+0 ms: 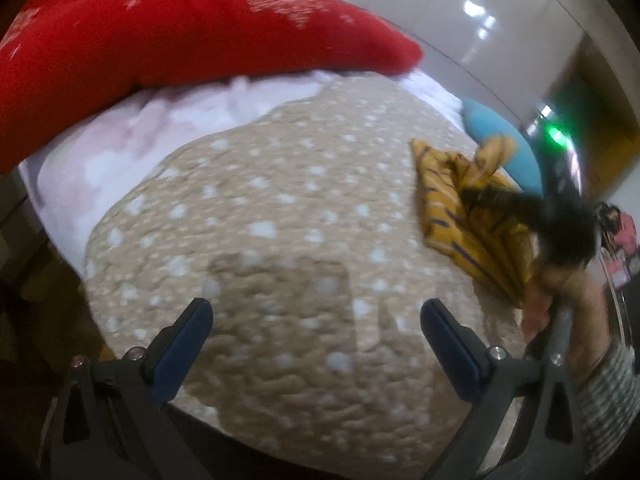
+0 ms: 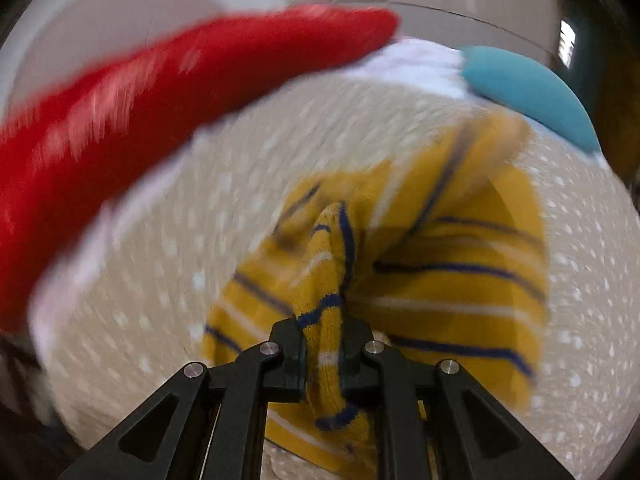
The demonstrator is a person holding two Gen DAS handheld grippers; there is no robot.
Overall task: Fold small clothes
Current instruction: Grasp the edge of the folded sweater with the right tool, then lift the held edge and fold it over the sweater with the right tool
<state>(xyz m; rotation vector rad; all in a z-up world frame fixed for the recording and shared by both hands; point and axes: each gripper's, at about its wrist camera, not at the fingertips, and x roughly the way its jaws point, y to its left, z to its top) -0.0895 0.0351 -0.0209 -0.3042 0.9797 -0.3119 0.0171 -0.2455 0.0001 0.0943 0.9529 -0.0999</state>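
Note:
A small mustard-yellow garment (image 2: 448,272) with dark blue and white stripes lies partly lifted on a beige spotted blanket (image 2: 168,272). My right gripper (image 2: 325,344) is shut on a bunched fold of it, with cloth squeezed between the black jaws. In the left wrist view the same yellow garment (image 1: 452,216) shows at the right, and the blurred right gripper (image 1: 500,196) pinches it, held by a hand (image 1: 572,300) in a striped sleeve. My left gripper (image 1: 316,312) stands open over bare beige blanket (image 1: 280,208), well left of the garment, with nothing between its blue pads (image 1: 184,344).
A large red pillow (image 1: 160,32) lies along the far left of the bed over a pale pink sheet (image 1: 120,136). A teal cushion (image 2: 528,88) sits at the far right corner. Glossy floor lies beyond the bed.

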